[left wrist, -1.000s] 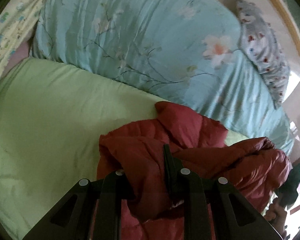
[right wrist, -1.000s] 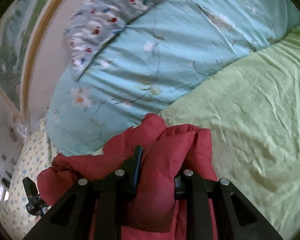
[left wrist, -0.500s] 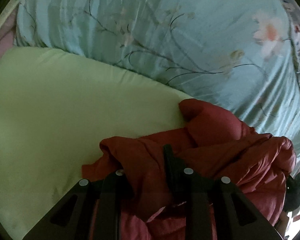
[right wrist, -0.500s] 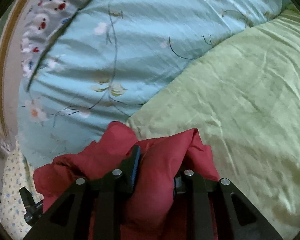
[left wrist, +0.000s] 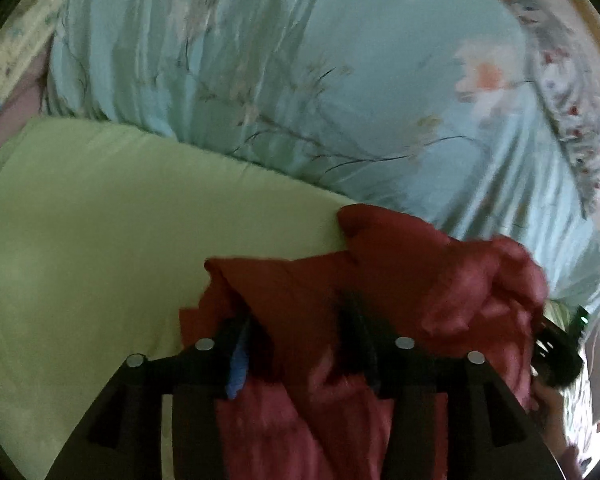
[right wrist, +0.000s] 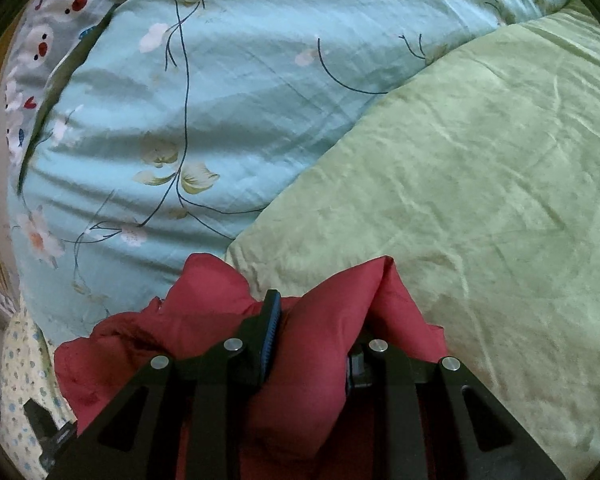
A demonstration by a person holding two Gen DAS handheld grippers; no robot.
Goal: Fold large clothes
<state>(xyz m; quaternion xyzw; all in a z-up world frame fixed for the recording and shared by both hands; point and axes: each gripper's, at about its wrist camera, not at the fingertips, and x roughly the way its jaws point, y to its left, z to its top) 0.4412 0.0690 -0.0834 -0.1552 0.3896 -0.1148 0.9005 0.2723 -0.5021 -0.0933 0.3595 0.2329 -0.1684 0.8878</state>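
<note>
Over the bed, left wrist view first: the left claw [left wrist: 300,332] is clamped on a thick bunch of the puffy dark-red quilted jacket [left wrist: 380,280], fabric bulging between its two black fingers [left wrist: 354,320]. The jacket hangs and heaps straight ahead of and below this claw, over the pale green bed sheet [left wrist: 100,248], its bulk trailing off to the right, where the other tool and the person's hand [left wrist: 550,404] show at the frame edge. Beyond lies the light-blue floral duvet [left wrist: 300,80], with a grey patterned pillow [left wrist: 568,92] at the far right. This view is blurred, so finer folds are hard to read.

Now the right wrist view: the right claw [right wrist: 312,332] is also closed on a fat roll of the same red jacket [right wrist: 312,360], cloth squeezed between the ribbed fingers [right wrist: 270,320]. Here the garment runs away to the left, towards the left-hand tool low in the corner. The green sheet [right wrist: 480,200] lies open ahead and to the right, the blue duvet [right wrist: 220,100] ahead and left.

So the jacket's long axis spans claw to claw, each holding one end; my read is the coming move depends on carrying that span forward and laying it down on the green sheet.
</note>
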